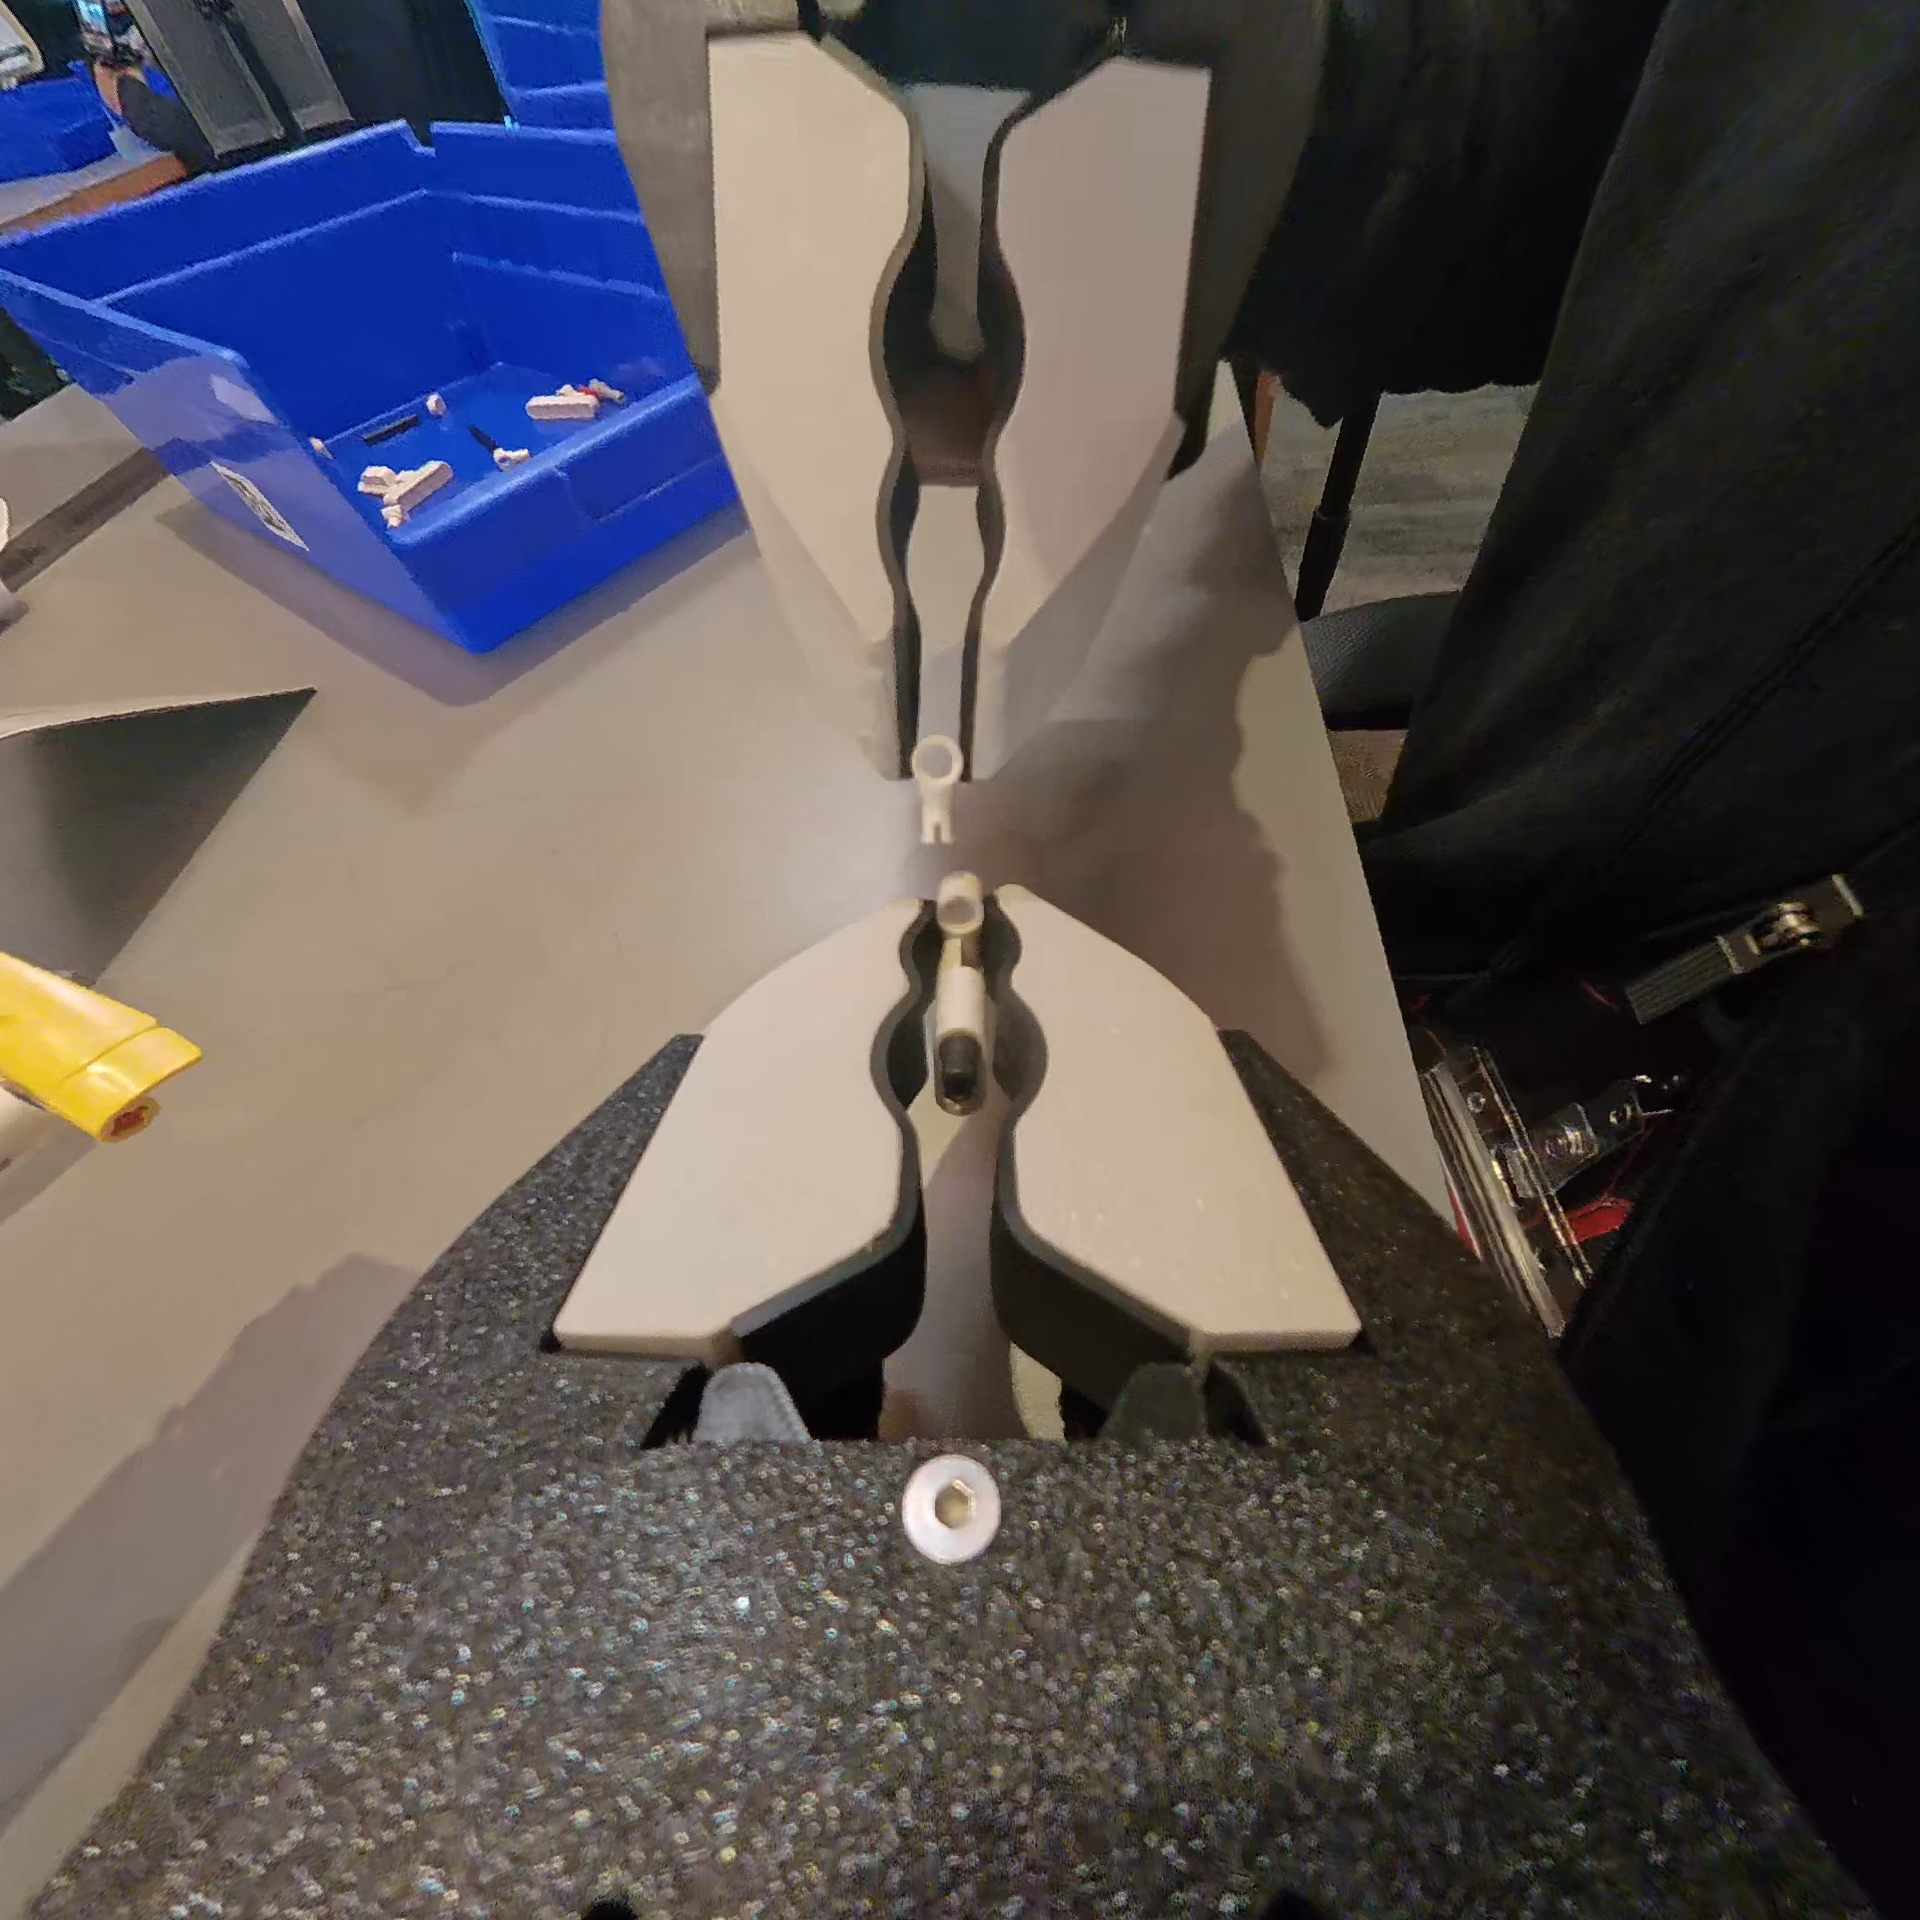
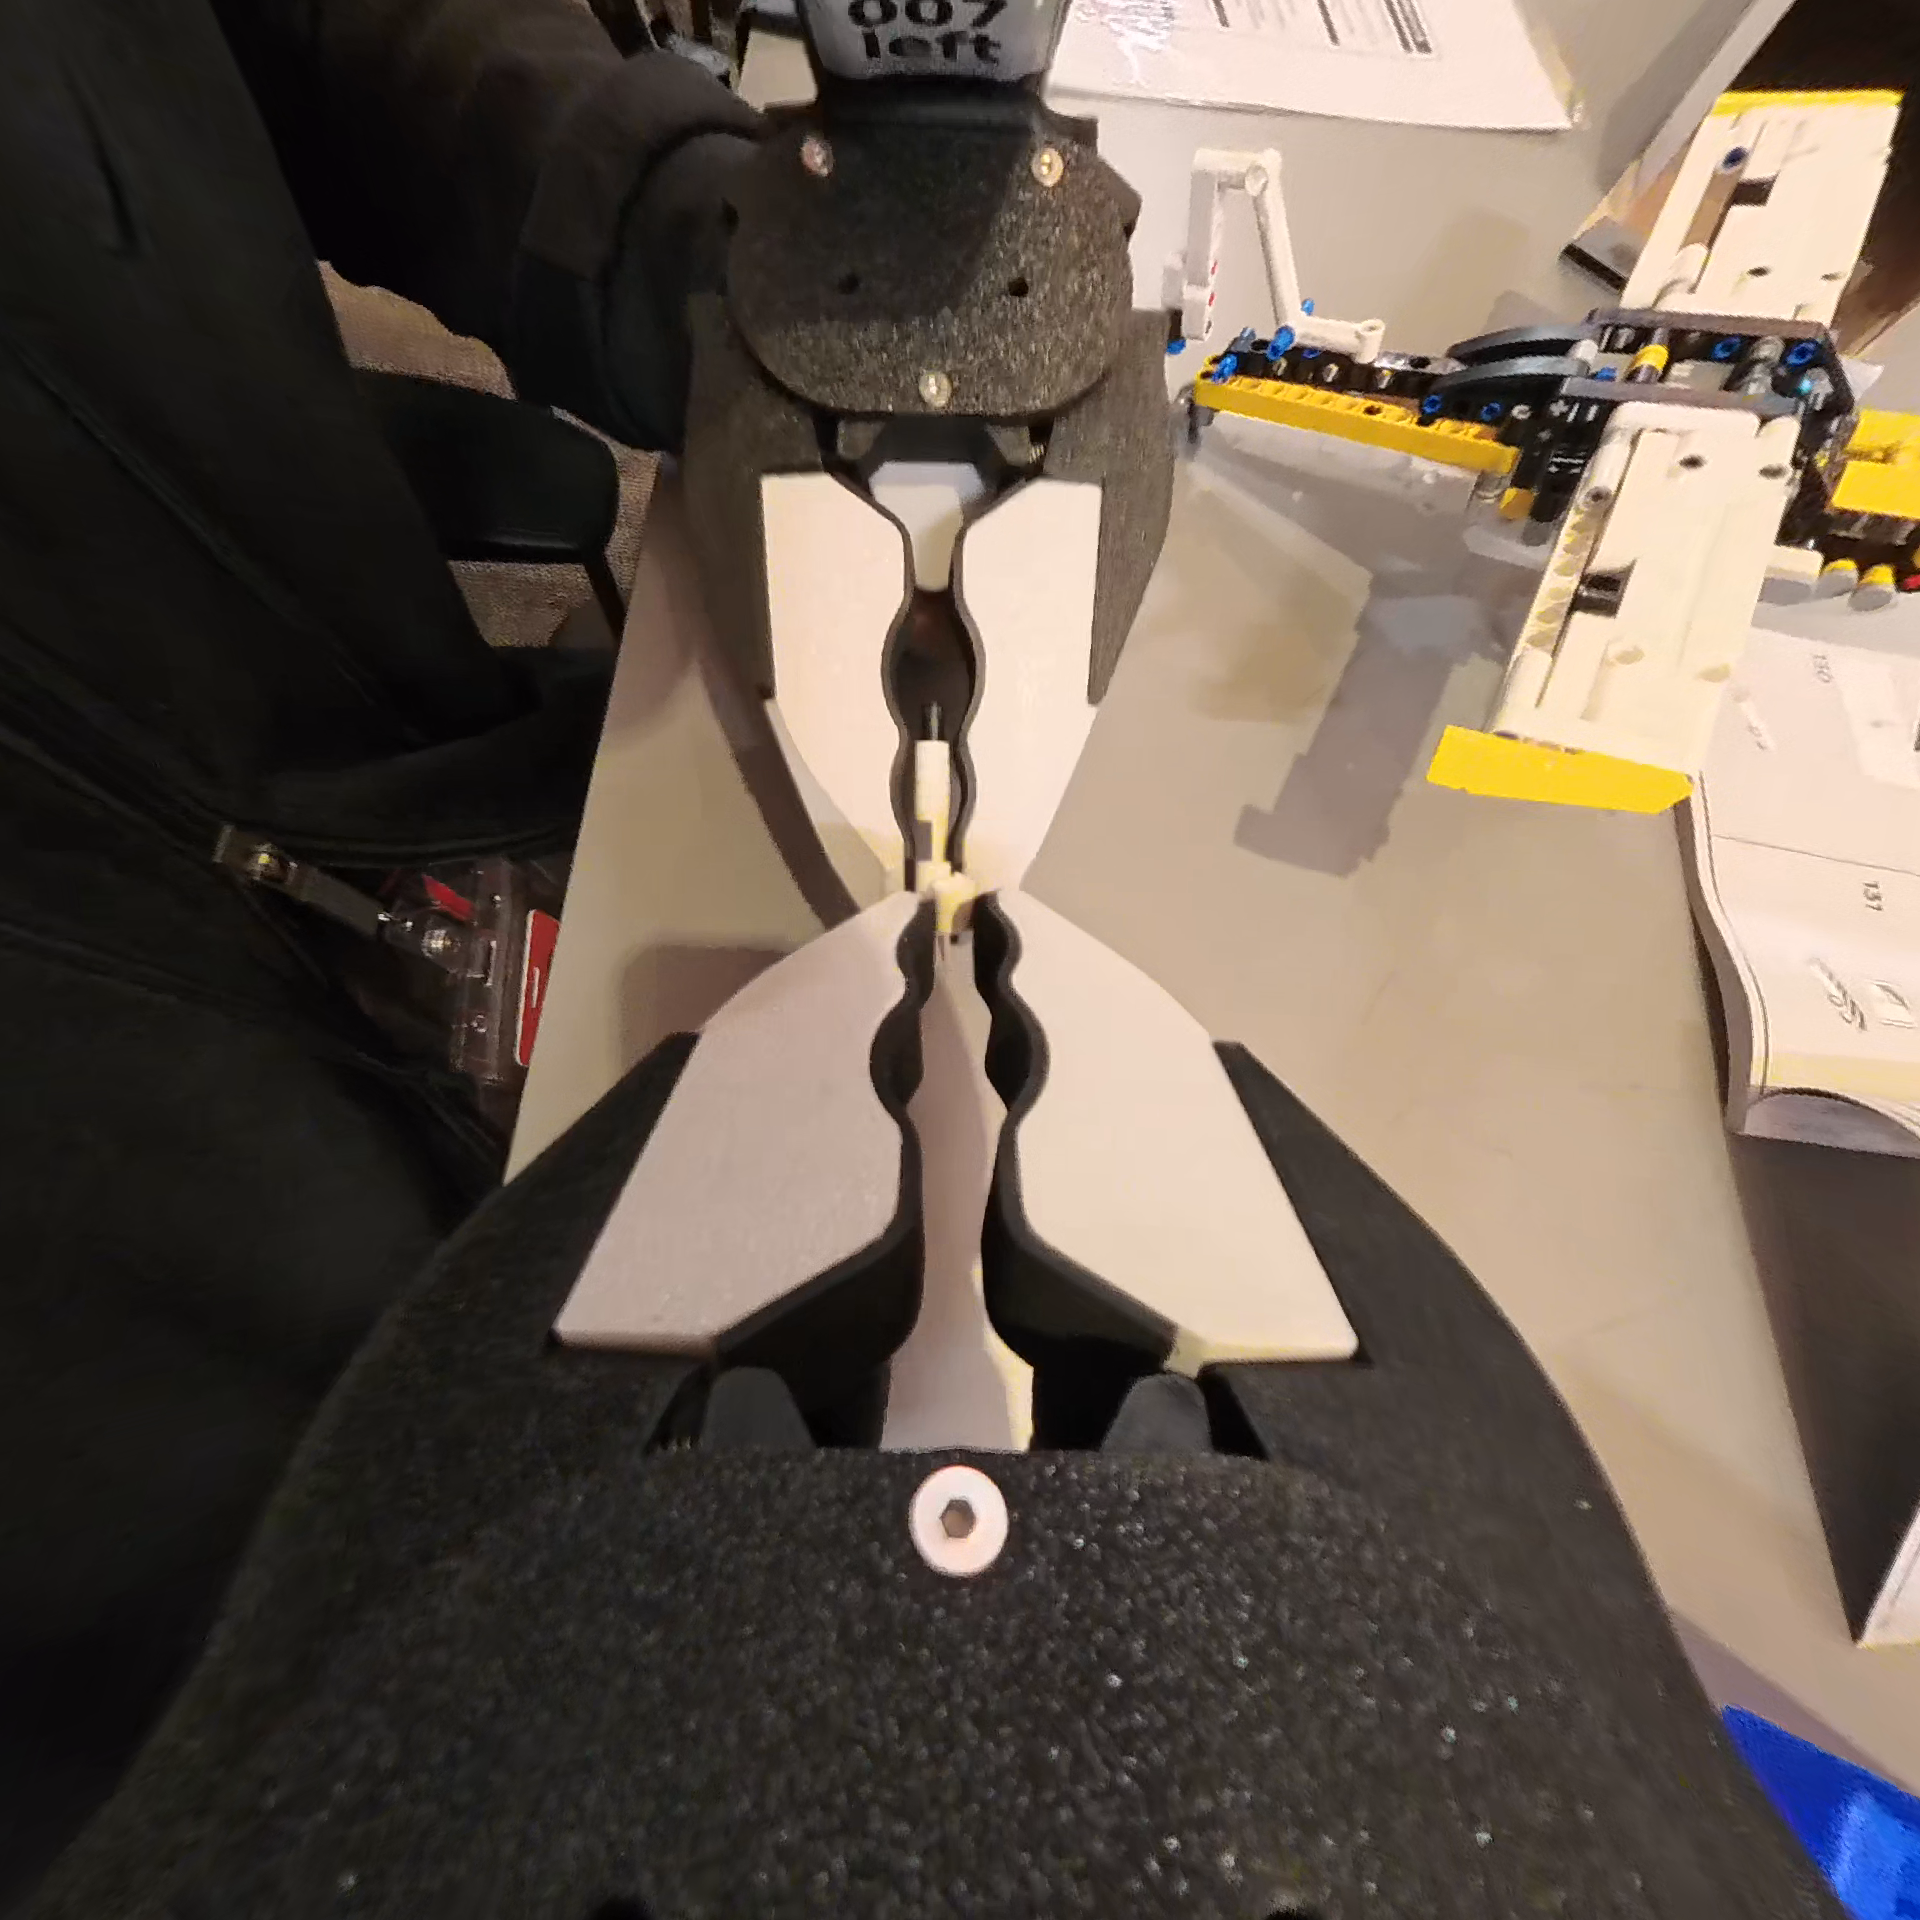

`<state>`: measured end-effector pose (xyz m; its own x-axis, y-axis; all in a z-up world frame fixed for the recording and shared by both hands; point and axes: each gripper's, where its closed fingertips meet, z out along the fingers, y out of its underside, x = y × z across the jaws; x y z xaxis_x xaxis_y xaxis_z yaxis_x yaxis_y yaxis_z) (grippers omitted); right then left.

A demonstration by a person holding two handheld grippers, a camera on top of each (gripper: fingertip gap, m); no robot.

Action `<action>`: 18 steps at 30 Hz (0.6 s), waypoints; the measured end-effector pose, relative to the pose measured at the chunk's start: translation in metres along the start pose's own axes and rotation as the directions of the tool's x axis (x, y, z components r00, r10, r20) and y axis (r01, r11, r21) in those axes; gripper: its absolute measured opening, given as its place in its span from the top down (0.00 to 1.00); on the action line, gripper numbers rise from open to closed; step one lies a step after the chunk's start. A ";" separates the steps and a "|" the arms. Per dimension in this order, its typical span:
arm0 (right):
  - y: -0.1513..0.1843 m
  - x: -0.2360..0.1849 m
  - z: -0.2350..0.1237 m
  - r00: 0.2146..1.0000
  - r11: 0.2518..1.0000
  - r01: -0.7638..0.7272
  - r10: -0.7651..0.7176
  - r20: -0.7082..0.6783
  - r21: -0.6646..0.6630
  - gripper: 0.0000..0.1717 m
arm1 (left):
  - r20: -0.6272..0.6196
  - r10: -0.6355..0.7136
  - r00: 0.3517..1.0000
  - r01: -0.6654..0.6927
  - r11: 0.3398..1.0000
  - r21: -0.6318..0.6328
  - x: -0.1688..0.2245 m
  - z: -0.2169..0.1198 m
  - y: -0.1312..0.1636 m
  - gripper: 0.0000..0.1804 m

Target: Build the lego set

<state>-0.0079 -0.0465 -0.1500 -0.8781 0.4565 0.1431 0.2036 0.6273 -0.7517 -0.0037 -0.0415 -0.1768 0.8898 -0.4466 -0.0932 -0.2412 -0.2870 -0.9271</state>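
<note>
Near the tabletop (image 1: 520, 935) edge, the left gripper (image 1: 961, 914) is pinching a white rod piece (image 1: 958, 997); the right gripper (image 2: 951, 914) is pinching a small white ring piece (image 1: 935, 790). Lining both up straight seems best.

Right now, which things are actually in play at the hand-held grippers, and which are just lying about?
In play:
- left hand-held gripper, shut on a white axle piece
- right hand-held gripper, shut on a small white ring connector
- the two pieces face each other, apart

Lying about:
- blue bin of loose parts
- yellow-white model
- booklet
- table

Each hand-held gripper (image 1: 961, 914) has a speckled black body, pale grey wavy-edged fingers (image 1: 790, 1143) and a silver hex screw (image 1: 951, 1509).
</note>
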 end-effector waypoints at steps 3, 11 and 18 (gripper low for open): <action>0.001 0.000 0.002 1.000 1.000 -0.003 0.004 -0.015 0.021 0.96 | -0.008 0.000 1.000 0.001 1.000 0.021 0.001 -0.002 -0.002 0.96; 0.003 0.009 0.000 0.993 0.998 -0.002 0.010 -0.117 0.068 0.96 | -0.006 -0.011 1.000 0.012 1.000 0.016 -0.001 -0.002 -0.001 0.96; 0.004 0.007 -0.002 0.993 0.997 0.017 -0.008 -0.119 0.079 0.96 | 0.002 0.014 1.000 -0.014 1.000 0.027 -0.007 -0.001 -0.003 0.96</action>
<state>-0.0127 -0.0393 -0.1509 -0.8222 0.5231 0.2245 0.1534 0.5834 -0.7976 -0.0097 -0.0386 -0.1732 0.8871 -0.4491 -0.1065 -0.2430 -0.2582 -0.9350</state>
